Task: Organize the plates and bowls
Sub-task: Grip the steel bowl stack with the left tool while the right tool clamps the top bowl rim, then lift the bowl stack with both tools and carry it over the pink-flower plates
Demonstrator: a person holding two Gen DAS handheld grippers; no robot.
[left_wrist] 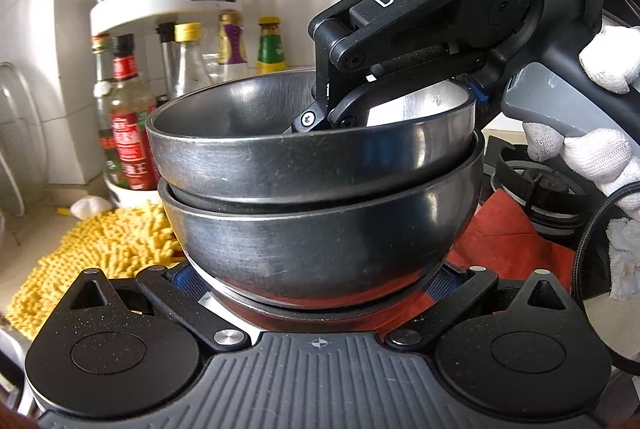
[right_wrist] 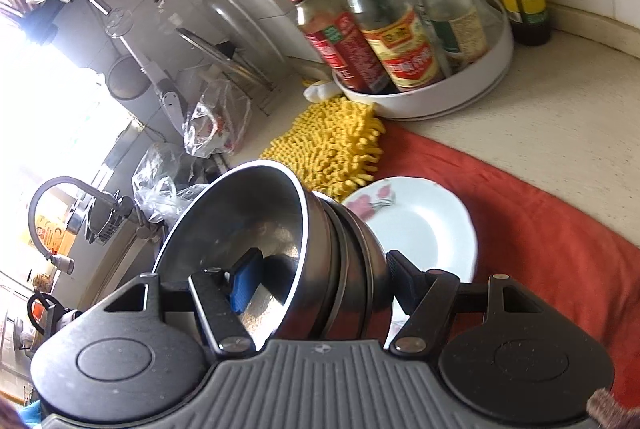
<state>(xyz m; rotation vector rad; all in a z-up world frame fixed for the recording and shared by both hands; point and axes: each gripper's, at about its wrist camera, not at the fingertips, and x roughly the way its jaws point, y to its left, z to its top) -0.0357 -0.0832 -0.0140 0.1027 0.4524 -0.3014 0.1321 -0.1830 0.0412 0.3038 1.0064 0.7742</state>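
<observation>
Two steel bowls are nested. In the left wrist view the upper bowl (left_wrist: 312, 157) sits in the lower bowl (left_wrist: 320, 241). My left gripper (left_wrist: 316, 281) is wide open, its fingers on either side of the lower bowl's base. My right gripper (left_wrist: 400, 109) reaches in from the upper right and clamps the stack's right rim. In the right wrist view the right gripper (right_wrist: 320, 277) is shut on the bowl stack (right_wrist: 280, 241), one blue pad (right_wrist: 244, 281) inside the top bowl, the other finger outside. A white flowered plate (right_wrist: 420, 225) lies on the red cloth (right_wrist: 540, 229) behind.
A yellow chenille mitt (right_wrist: 332, 145) lies beside the cloth. A white turntable rack (right_wrist: 440, 89) holds several sauce bottles at the tiled wall. A stove burner (left_wrist: 536, 189) sits to the right. The sink, faucet (right_wrist: 52, 225) and plastic bags are at the left.
</observation>
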